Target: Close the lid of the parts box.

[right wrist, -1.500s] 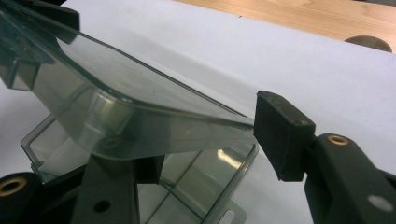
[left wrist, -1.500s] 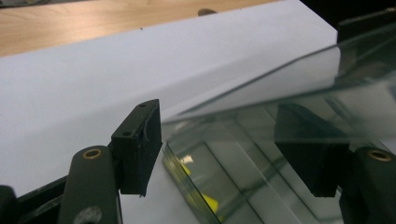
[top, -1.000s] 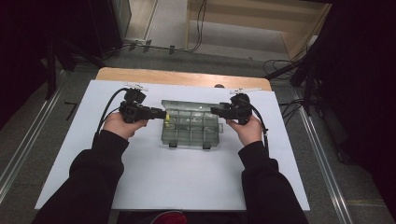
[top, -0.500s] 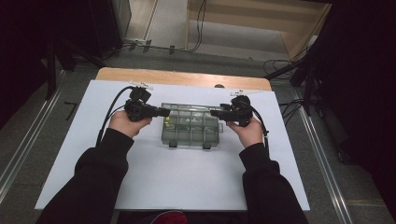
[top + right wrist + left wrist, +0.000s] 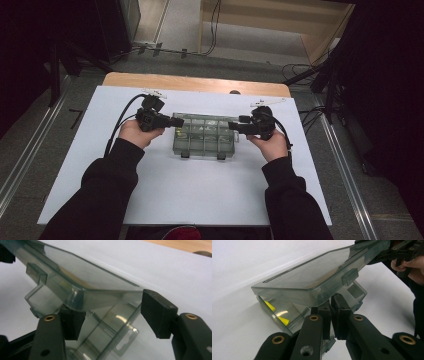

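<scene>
L claw [image 5: 331, 315] just closed under box lid [image 5: 312, 280]; R claw [image 5: 112, 315] wide around lid corner, white mat [image 5: 200, 200] beneath.

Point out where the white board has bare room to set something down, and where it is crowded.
Free: the wide strip of white board between the clear compartment box and the near edge, between the sleeves; also the outer margins left of the left gripper and right of the right gripper. Crowded: the middle, where both grippers meet the box's ends.
</scene>
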Available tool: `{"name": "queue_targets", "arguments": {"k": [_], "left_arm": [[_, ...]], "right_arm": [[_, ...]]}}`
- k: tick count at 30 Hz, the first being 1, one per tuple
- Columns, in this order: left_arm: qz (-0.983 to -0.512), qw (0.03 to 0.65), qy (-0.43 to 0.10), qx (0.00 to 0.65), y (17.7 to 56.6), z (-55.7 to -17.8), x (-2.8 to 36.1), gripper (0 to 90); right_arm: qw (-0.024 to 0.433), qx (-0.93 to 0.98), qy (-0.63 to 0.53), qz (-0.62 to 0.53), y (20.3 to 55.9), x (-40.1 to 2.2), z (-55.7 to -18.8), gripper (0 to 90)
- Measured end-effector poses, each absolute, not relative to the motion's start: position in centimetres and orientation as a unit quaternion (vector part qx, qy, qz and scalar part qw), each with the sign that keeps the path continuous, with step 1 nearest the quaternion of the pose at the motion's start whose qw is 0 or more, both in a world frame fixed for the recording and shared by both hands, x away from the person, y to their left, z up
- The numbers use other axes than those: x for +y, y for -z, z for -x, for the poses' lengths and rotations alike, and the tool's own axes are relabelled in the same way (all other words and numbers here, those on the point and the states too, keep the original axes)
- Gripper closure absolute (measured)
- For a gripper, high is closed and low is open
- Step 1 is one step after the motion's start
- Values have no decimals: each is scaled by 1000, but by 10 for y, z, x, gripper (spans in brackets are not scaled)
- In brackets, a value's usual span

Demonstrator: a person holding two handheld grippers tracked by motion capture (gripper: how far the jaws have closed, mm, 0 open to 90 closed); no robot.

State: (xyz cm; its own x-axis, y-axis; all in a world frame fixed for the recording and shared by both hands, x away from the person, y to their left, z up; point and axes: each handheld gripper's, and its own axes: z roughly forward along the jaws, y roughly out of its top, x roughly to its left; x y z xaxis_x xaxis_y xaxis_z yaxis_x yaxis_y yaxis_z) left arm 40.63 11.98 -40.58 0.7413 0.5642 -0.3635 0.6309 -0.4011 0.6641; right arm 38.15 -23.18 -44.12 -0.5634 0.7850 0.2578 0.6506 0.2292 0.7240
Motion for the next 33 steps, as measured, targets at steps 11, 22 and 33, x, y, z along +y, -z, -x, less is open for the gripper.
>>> {"name": "queue_targets", "arguments": {"k": [11, 22, 33], "left_arm": [[-833, 420, 48, 357, 406, -405, 121, 862], [-831, 420, 61, 360, 404, -397, 132, 860], [-819, 440, 49, 366, 384, -385, 148, 862]], "right_arm": [[59, 780, -402, -477, 436, -256, -374, 792], [61, 759, -426, -488, 411, -252, -381, 873], [37, 772, -425, -470, 413, -240, -387, 873]]}}
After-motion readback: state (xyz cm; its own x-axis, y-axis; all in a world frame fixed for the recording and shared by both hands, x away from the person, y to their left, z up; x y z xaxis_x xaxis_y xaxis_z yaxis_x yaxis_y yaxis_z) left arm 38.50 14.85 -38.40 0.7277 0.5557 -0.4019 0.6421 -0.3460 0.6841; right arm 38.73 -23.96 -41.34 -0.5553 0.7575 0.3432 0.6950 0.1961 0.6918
